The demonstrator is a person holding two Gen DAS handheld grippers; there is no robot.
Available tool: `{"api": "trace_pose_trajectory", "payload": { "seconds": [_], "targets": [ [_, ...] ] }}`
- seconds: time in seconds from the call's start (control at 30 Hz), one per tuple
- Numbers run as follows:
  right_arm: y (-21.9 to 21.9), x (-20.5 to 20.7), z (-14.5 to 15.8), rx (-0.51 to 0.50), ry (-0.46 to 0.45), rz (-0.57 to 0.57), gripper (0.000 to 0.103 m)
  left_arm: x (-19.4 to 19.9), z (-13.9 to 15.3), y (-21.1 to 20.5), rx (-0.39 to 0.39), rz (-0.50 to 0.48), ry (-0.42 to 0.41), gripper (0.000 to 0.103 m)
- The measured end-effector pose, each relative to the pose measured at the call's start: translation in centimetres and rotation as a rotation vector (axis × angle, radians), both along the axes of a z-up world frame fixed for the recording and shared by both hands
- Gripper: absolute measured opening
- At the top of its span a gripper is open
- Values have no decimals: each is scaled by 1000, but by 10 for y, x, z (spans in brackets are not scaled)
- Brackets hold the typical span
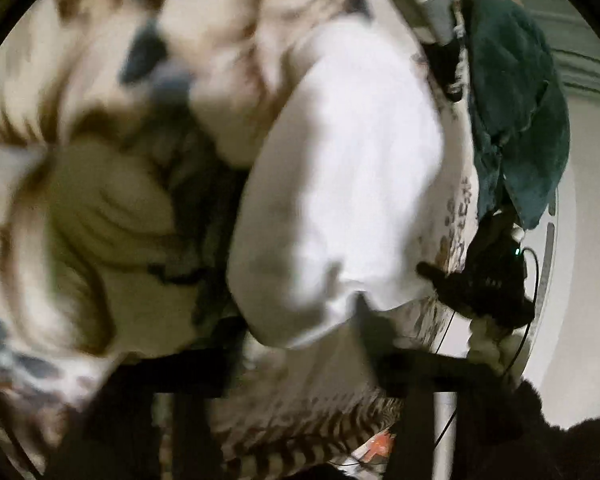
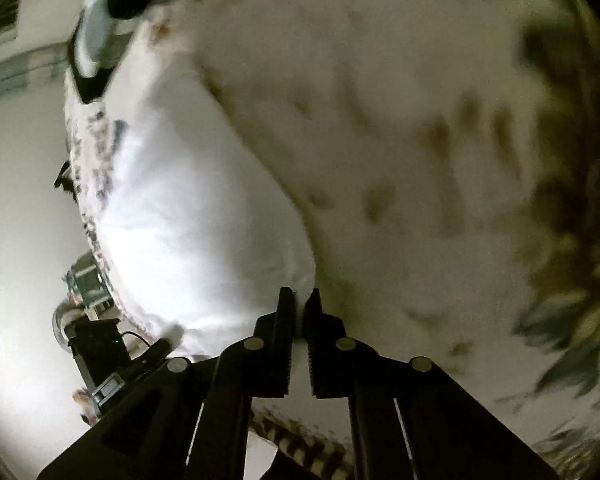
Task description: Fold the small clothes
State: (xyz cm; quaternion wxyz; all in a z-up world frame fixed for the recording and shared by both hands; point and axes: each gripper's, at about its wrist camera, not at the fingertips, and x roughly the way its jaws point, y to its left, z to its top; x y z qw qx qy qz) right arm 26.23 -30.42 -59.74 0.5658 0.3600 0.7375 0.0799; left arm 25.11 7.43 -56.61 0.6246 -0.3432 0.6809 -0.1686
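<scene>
The right gripper (image 2: 299, 300) has its fingers (image 2: 284, 340) closed on a corner of the white garment (image 2: 188, 208), which lies spread over a patterned bedspread (image 2: 420, 160). In the left wrist view the white garment (image 1: 340, 168) is blurred and the left gripper (image 1: 300, 364) is dark; whether its fingers grip anything cannot be told. A dark green cloth (image 1: 516, 104) lies beside the garment.

We record a cream bedspread with blurred brown and grey leaf print (image 2: 440, 140) filling most of both views. A plain off-white wall (image 1: 588, 280) lies at the right of the left wrist view. A dark teal cloth (image 1: 516, 100) hangs near it. Lighting is dim and uneven.
</scene>
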Motion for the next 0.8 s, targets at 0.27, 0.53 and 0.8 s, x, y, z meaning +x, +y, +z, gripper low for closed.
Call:
{"api": "trace_pose_trajectory", "payload": {
  "seconds": [0.27, 0.53, 0.8],
  "targets": [
    [14, 107, 15, -15, -211, -33, 66, 71, -12, 36, 51, 181, -134, 68],
    [29, 132, -22, 3, -176, -115, 10, 107, -36, 22, 52, 215, -159, 18],
    [20, 119, -27, -57, -153, -226, 10, 108, -41, 17, 36, 229, -135, 18]
  ]
}}
